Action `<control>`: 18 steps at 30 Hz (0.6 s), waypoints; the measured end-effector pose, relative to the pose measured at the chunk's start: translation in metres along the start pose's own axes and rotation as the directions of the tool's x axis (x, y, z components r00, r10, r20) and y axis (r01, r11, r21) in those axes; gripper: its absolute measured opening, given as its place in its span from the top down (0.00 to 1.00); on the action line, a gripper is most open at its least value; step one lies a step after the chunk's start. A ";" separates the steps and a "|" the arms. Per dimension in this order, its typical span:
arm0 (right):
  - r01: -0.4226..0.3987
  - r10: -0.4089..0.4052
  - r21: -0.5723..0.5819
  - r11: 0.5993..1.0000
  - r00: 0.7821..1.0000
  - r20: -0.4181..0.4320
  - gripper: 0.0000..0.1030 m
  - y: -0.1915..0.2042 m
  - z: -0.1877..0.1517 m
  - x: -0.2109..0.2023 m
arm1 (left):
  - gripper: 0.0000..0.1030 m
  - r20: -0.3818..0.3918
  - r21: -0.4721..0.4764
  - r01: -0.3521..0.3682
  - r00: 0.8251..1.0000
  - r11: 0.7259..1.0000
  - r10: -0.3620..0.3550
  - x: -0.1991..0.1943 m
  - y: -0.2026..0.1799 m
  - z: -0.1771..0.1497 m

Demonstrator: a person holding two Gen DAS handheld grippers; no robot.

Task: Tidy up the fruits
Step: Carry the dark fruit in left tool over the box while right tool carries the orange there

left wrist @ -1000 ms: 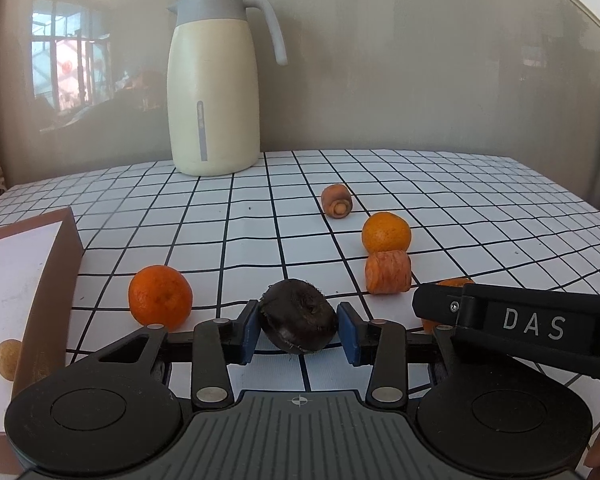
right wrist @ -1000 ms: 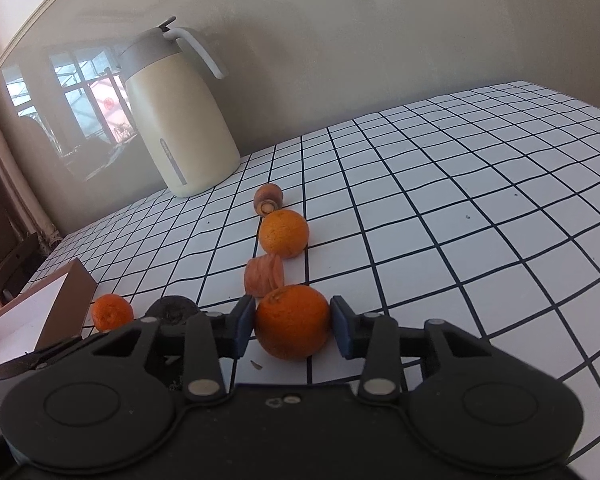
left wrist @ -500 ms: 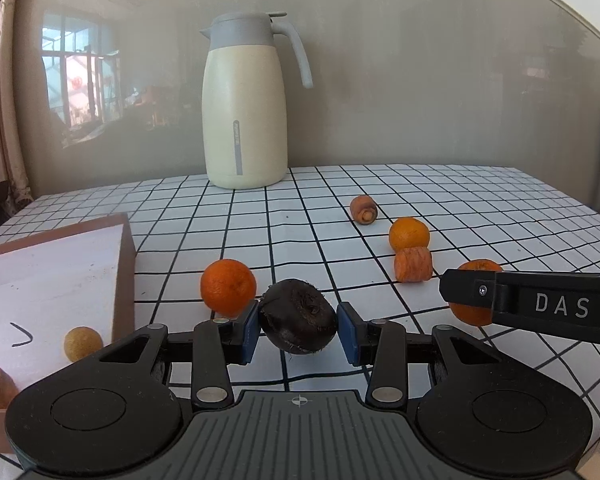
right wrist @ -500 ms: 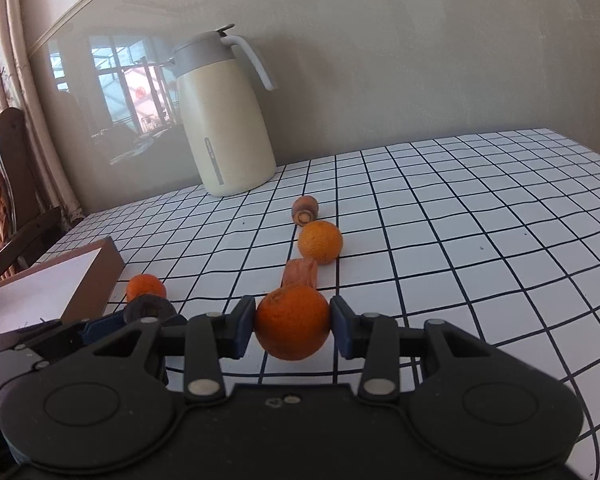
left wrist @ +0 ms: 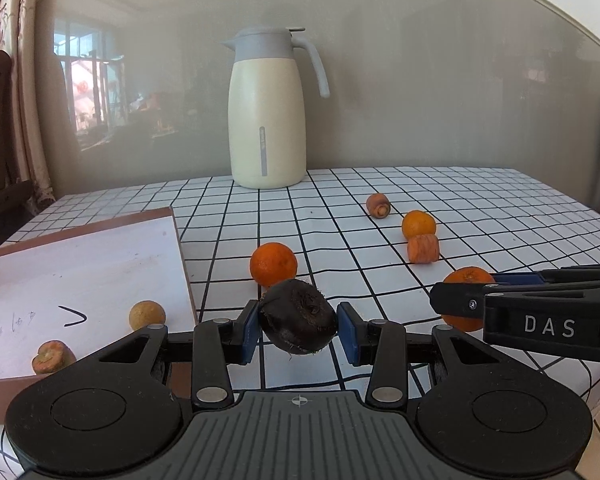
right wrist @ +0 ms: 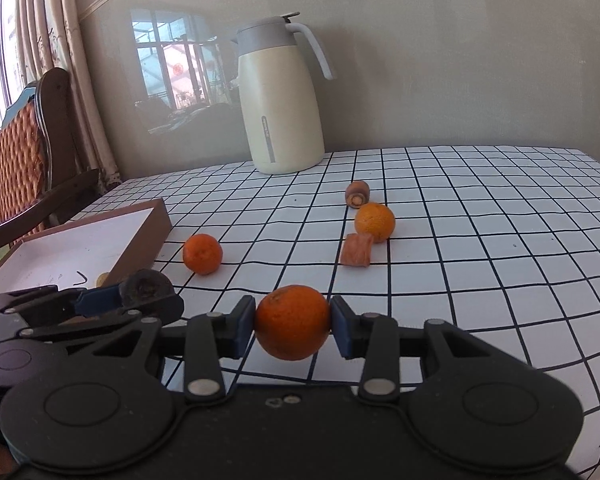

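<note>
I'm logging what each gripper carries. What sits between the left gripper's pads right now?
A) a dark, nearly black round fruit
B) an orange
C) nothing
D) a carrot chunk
A: the left gripper is clamped on the dark round fruit; the orange is in the right gripper.

Cream thermos jug (left wrist: 266, 120) with grey lid and handle, upright at the back of the counter (left wrist: 480, 200), against the wall. Counter has a white cloth with black grid lines. Glossy grey-beige wall (left wrist: 440, 80) behind, reflecting a window (right wrist: 172, 72). Beige patterned curtains (right wrist: 60, 60) at far left. Dark wooden chair (right wrist: 24, 152) with orange woven back beside the counter, left side, under the curtains.
</note>
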State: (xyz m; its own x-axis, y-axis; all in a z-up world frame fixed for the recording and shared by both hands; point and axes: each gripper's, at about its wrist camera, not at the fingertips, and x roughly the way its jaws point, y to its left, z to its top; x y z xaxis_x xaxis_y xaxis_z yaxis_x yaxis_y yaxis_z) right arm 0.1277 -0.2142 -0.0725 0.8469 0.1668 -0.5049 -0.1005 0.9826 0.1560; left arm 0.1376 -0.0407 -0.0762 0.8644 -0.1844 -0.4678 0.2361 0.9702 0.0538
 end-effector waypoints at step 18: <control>-0.063 0.068 -0.062 0.996 0.995 0.071 0.69 0.034 0.004 -0.019 | 0.60 0.075 -0.043 -0.036 0.996 0.998 0.039 -0.038 0.028 0.002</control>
State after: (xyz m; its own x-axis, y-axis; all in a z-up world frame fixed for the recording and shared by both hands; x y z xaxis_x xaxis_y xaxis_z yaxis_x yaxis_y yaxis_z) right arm 0.1103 -0.1842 -0.0543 0.8733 0.2266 -0.4313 -0.1861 0.9733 0.1344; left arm 0.1123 -0.0067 -0.0554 0.9038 -0.1572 -0.3981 0.1852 0.9822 0.0326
